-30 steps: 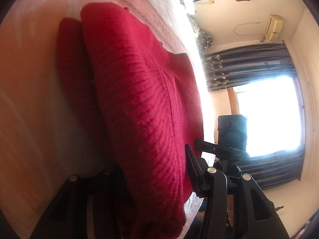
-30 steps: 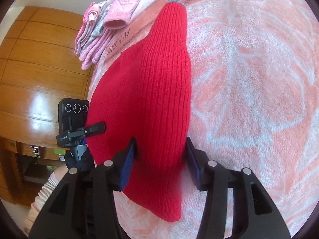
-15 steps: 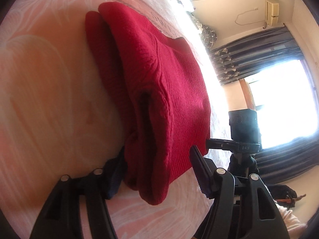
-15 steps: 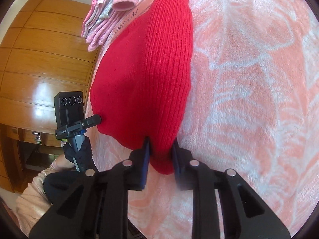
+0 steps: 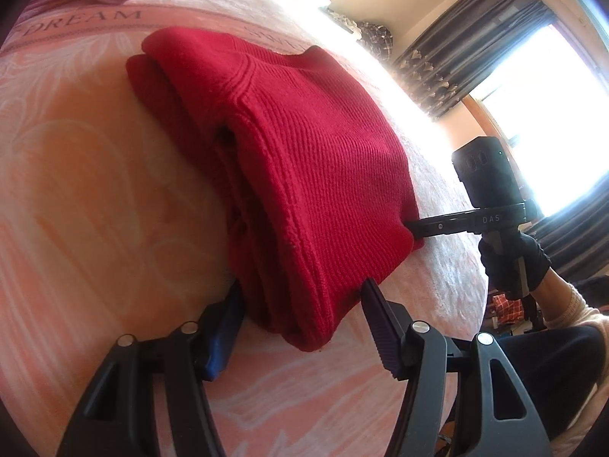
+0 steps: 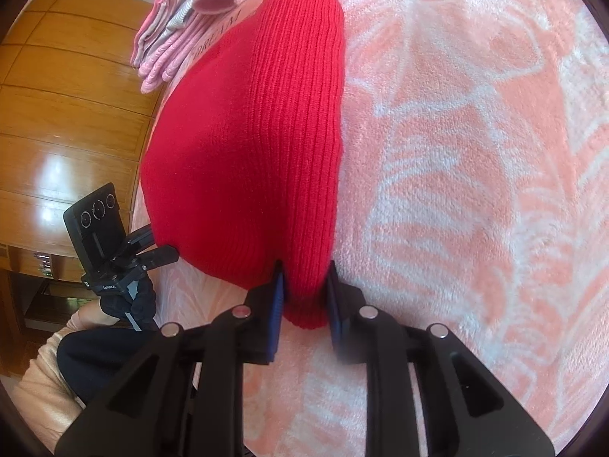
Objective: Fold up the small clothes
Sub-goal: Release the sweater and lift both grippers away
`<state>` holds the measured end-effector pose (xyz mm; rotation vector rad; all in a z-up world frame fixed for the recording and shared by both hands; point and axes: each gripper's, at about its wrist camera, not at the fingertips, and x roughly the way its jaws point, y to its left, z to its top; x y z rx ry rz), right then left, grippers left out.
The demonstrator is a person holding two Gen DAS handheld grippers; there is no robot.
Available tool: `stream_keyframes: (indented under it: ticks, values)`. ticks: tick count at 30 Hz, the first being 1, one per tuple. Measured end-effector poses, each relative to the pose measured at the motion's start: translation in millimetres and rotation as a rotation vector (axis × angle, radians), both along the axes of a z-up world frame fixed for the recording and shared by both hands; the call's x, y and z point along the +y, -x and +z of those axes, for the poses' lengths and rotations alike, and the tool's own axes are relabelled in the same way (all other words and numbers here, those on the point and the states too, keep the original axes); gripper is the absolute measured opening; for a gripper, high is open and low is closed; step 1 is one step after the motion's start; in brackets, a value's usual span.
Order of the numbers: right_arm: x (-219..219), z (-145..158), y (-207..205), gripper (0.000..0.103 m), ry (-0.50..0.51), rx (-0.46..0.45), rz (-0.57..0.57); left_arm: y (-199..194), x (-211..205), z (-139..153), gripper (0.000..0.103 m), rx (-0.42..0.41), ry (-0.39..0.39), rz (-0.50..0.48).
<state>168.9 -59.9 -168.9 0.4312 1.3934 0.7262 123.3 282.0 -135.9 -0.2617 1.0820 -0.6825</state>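
1. A folded red sweater [image 5: 304,160] lies on a pink blanket [image 5: 83,190] with pale leaf patterns and the word "DREAM" woven along a band.
2. In the left wrist view the sweater fills the middle and runs from 11 o'clock down to 6 o'clock, its layers stacked.
3. The left claw [image 5: 300,323] stands wide, one finger on each side of the sweater's near folded end; the blue-padded finger is at the cloth, the other just beside it.
4. The right claw [image 6: 304,297] is narrow and pinches the sweater's near corner [image 6: 251,144] between its pads.
5. In the left view the right claw's tip meets the sweater's edge at 3 o'clock, held by a black-gloved hand [image 5: 510,262].
6. In the right view the other gloved hand [image 6: 129,301] sits at 8 o'clock.
7. A pile of pink clothes [image 6: 182,26] lies at 11 o'clock in the right view, on the blanket beyond the sweater.
8. Dark curtains [image 5: 437,64] hang at 2 o'clock in the left view.
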Motion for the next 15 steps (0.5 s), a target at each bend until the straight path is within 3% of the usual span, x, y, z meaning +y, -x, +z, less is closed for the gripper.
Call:
stream_keyframes:
  ticks: [1, 3, 7, 13, 15]
  values:
    - [-3.6, 7.6, 0.9, 0.029, 0.017, -0.02, -0.008, -0.1, 0.0, 6.1, 0.062, -0.003, -0.007, 0.019]
    - [-11.2, 32.3, 6.3, 0.06, 0.081, -0.111, -0.023, 4.0, 8.6, 25.4, 0.062, -0.038, -0.007, 0.059]
    - [-16.7, 92.9, 16.8, 0.071, 0.13, -0.259, -0.077, 10.8, 15.2, 85.0, 0.065, -0.141, -0.024, 0.137]
    - [-6.8, 177.9, 49.1, 0.082, 0.229, -0.442, -0.14, 41.6, -0.4, 177.3, 0.086, -0.3, -0.101, 0.202]
    - [-1.1, 208.5, 67.1, 0.089, 0.256, -0.525, -0.153, 58.5, -1.3, 203.0, 0.091, -0.346, -0.092, 0.24]
